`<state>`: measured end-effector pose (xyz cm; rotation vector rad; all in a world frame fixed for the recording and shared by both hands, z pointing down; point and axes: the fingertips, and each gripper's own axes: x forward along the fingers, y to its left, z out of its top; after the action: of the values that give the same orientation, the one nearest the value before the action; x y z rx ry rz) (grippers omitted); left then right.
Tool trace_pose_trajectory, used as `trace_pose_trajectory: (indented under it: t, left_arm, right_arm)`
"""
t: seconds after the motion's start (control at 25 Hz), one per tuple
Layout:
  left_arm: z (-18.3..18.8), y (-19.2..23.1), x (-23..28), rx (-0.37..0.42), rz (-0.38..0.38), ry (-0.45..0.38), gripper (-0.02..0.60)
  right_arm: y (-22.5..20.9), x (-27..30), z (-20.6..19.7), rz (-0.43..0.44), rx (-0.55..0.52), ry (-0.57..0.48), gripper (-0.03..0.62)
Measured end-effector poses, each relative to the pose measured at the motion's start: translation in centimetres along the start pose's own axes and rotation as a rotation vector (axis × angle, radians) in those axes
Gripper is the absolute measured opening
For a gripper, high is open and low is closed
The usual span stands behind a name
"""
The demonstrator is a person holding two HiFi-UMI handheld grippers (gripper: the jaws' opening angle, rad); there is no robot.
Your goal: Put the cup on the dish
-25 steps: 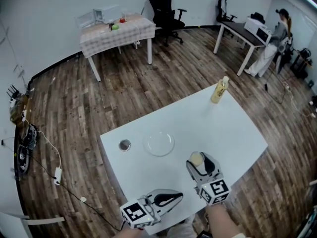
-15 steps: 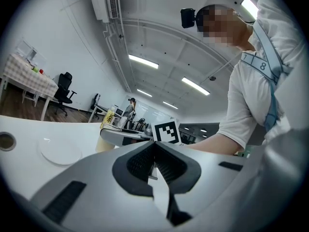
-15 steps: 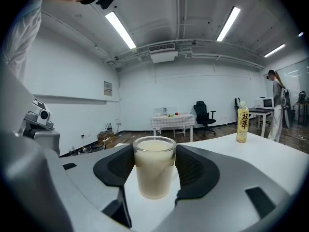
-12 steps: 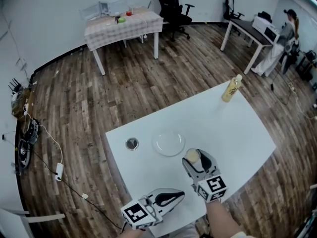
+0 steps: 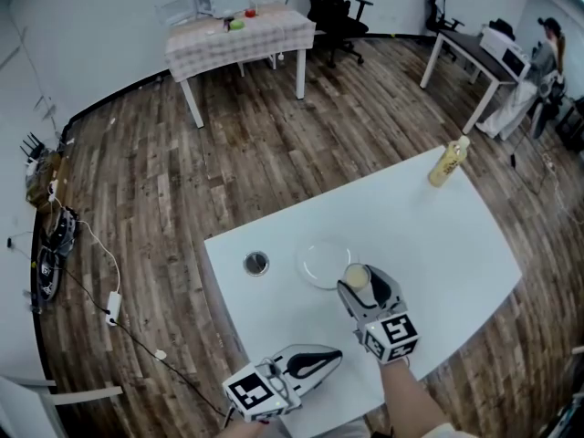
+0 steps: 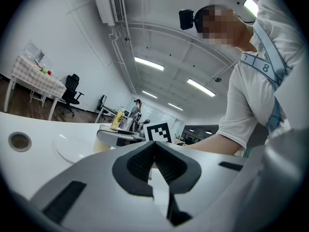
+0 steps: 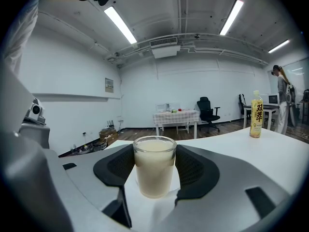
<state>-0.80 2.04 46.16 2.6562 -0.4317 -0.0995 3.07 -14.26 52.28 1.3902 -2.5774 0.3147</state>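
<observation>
A clear glass cup (image 5: pixel 355 275) (image 7: pixel 154 170) of milky liquid sits between the jaws of my right gripper (image 5: pixel 359 283) (image 7: pixel 154 178), which is shut on it. A clear glass dish (image 5: pixel 323 263) (image 6: pixel 72 148) lies on the white table (image 5: pixel 429 235). In the head view the cup is at the dish's near right rim; whether it touches the dish I cannot tell. My left gripper (image 5: pixel 319 363) (image 6: pixel 155 164) rests low at the table's near edge, shut and holding nothing.
A small round metal piece (image 5: pixel 256 263) (image 6: pixel 19 140) lies left of the dish. At the table's far right corner stands a yellow bottle (image 5: pixel 447 163) (image 7: pixel 256 114). Wooden floor surrounds the table. A checked-cloth table (image 5: pixel 242 35), office chairs and a person stand far off.
My right gripper has carried the cup left and forward, from well right of the dish to its rim. The left gripper has stayed put.
</observation>
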Motion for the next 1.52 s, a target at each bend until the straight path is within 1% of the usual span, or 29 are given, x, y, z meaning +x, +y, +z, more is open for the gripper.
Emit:
trace_pose_trajectory:
  t: [0.28, 0.48, 0.72, 1.16, 1.52]
  left_arm:
    - [-0.1, 1.3, -0.1, -0.009, 0.001, -0.006, 0.003]
    - [-0.3, 2.2, 0.1, -0.02, 0.005, -0.001, 0.003]
    - [-0.9, 2.4, 0.3, -0.028, 0.003, 0.005, 0.002]
    - [-1.5, 2.6, -0.2, -0.043, 0.004, 0.012, 0.002]
    - [-1.6, 2.5, -0.3, -0.054, 0.008, 0.015, 0.003]
  right_arm:
    - [-0.2, 2.7, -0.6, 0.003, 0.002, 0.012, 0.275]
    - [-1.2, 4.9, -0.9, -0.006, 0.005, 0.022, 0.275]
    - [-1.6, 6.8, -1.6, -0.009, -0.002, 0.05, 0.275]
    - [-1.5, 9.0, -2.2, -0.008, -0.014, 0.071, 0.275]
    - [-1.4, 8.9, -2.2, -0.013, -0.046, 0.076, 0.275]
